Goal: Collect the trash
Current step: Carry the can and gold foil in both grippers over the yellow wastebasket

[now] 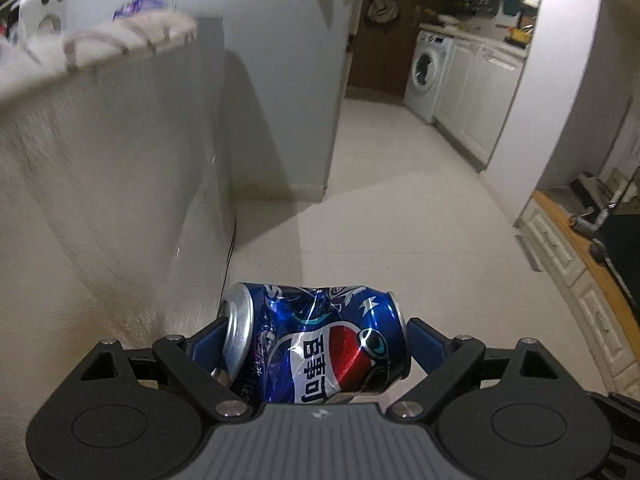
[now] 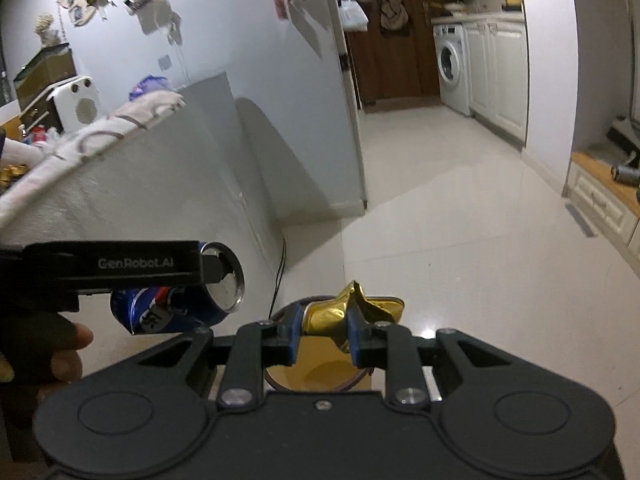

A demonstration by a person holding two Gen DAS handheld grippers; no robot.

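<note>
**— Me:** Trash in both tongs. My left gripper (image 1: 316, 340) has its jaws spread wide and pressed on the two ends of a crushed blue soda can (image 1: 316, 340), which lies sideways between the pads, above the pale floor (image 1: 420, 216). My right gripper (image 2: 322, 332) is nearly closed, pinching a crumpled gold wrapper (image 2: 352, 308).

**— Other:** What's under the wrapper?

**— Me:** A round, dark-rimmed opening with a yellowish inside (image 2: 320, 372). Most of it sits behind my gripper's body, so I can't tell what it is, nor whether the wrapper touches it.

**— Other:** Do you see the can from the right side?

**— Me:** Partly. Its silvery end (image 2: 226, 280) and some blue show; the left gripper's black arm crosses the rest. My left hand (image 2: 60, 356) is cut off at the frame edge.

**— Other:** And around you?

**— Me:** A cloth-draped table (image 1: 100, 152) just beside the can, its top blurred. A washing machine (image 2: 452, 68) stands well apart. Things hanging on the wall are too small to make out.
</note>
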